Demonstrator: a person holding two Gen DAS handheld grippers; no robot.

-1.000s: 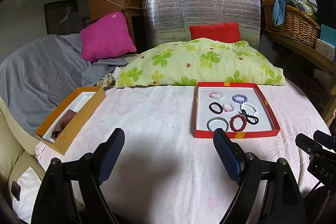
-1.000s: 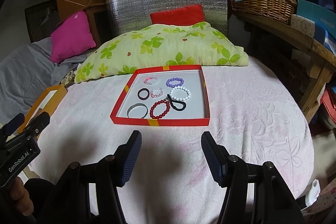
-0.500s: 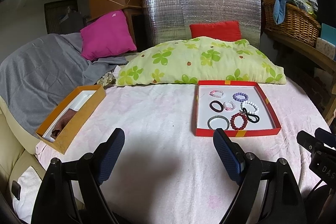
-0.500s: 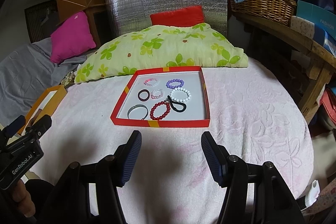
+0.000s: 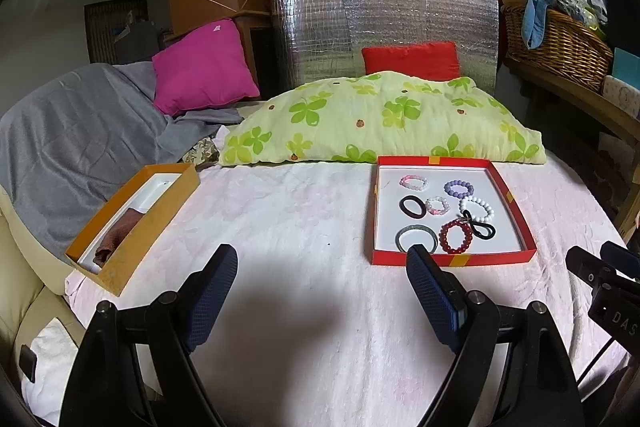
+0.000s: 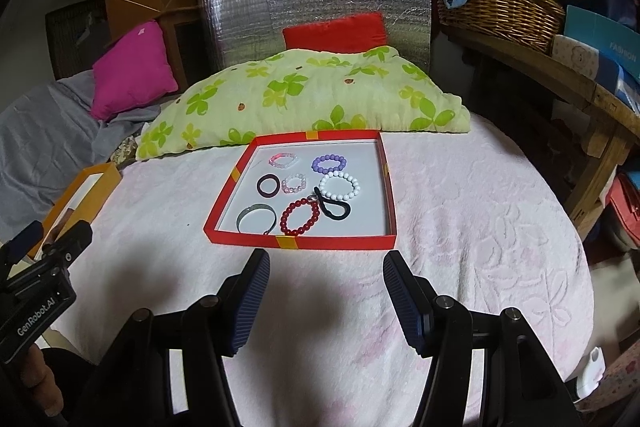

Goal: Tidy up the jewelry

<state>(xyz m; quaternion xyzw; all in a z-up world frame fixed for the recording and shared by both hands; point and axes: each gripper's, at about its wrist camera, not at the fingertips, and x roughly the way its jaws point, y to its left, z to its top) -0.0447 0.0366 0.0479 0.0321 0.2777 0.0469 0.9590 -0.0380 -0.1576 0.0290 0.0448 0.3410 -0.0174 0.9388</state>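
A red tray (image 5: 516, 205) (image 6: 391, 203) lies on the pink-white bedspread and holds several bracelets and hair ties: a dark red bead bracelet (image 5: 455, 235) (image 6: 300, 217), a white bead bracelet (image 5: 476, 209) (image 6: 340, 185), a purple one (image 5: 459, 188) (image 6: 329, 163), a grey bangle (image 5: 416, 237) (image 6: 256, 219). An orange box (image 5: 156, 227) (image 6: 86, 189) lies at the left. My left gripper (image 5: 322, 291) is open and empty, short of the tray's near left corner. My right gripper (image 6: 326, 297) is open and empty, just in front of the tray.
A clover-print pillow (image 5: 380, 123) lies right behind the tray. A magenta cushion (image 5: 202, 67) and grey blanket (image 5: 72, 131) are at the back left. A wicker basket (image 6: 496, 3) stands on a wooden shelf at the right. The bed edge drops off at the right.
Both grippers have drifted slightly; the tray sits a little lower and nearer in the right wrist view. Both stay open and empty.
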